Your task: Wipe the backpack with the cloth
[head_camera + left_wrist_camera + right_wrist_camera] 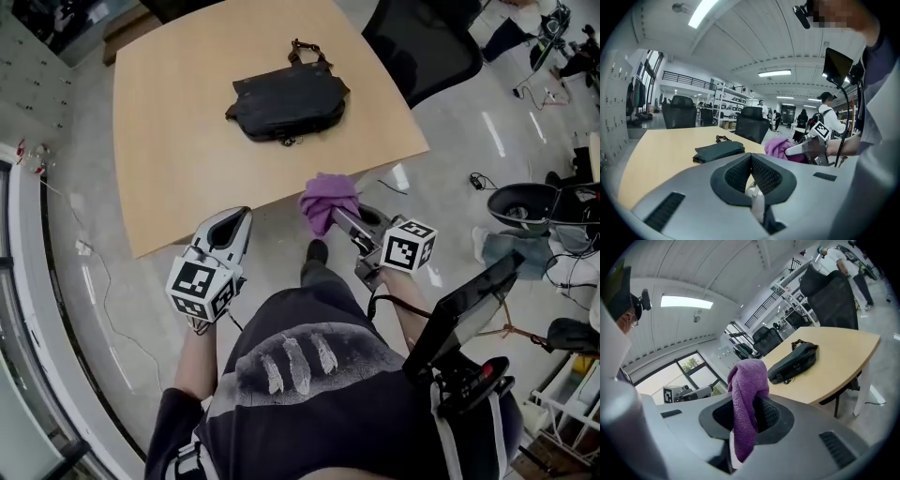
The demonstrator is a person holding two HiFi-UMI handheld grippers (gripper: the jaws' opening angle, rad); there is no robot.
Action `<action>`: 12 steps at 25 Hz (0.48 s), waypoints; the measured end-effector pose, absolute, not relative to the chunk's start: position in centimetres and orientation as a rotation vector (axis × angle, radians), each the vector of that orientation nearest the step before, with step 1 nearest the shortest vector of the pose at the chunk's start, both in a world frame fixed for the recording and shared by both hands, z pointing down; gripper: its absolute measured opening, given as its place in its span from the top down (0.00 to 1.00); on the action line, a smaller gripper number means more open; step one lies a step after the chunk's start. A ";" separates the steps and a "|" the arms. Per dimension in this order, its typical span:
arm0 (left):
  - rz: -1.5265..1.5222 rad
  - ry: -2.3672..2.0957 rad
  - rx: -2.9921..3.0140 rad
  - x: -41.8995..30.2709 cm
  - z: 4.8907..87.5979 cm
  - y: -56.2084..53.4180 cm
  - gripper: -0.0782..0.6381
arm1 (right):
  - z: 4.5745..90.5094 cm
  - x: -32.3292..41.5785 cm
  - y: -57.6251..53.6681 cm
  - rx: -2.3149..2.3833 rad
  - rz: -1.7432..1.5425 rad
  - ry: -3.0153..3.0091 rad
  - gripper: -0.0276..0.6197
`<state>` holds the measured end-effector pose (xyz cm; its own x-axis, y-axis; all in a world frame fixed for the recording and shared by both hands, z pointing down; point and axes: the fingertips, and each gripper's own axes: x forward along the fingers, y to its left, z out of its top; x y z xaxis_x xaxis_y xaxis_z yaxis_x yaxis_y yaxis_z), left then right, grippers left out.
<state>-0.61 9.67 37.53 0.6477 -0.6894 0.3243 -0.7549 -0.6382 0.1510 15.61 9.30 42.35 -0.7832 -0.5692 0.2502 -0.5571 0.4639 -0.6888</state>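
A black backpack point(289, 101) lies flat on the far half of the wooden table point(178, 159); it also shows as the backpack point(719, 151) in the left gripper view and the backpack point(794, 361) in the right gripper view. My right gripper point(330, 212) is shut on a purple cloth point(327, 200), held just off the table's near edge; the cloth point(747, 401) hangs out between the jaws. My left gripper point(232, 222) hovers at the near edge, shut with nothing in it point(751, 161). Both stay well short of the backpack.
A black office chair point(422, 42) stands behind the table's right corner. Cables run over the grey floor point(103, 281) at left. A tablet on a stand point(464, 314) rises at my right side. Other chairs and gear crowd the far right.
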 end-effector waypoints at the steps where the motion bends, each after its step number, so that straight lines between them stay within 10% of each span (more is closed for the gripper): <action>1: 0.361 -1.169 2.595 0.1 37.5 7.7 0.88 | 42.5 16.2 7.4 -1.021 -1.259 2.681 0.86; 12: 0.458 -1.261 2.447 -0.2 42.5 -6.7 0.88 | 44.7 23.4 -10.8 -1.322 -1.164 2.760 0.86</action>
<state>-0.24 -6.73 42.50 0.5516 -0.7120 0.4345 -0.8249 -0.5429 0.1575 23.41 -10.82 44.67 -0.6665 -0.6309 0.3971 -0.7247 0.4236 -0.5434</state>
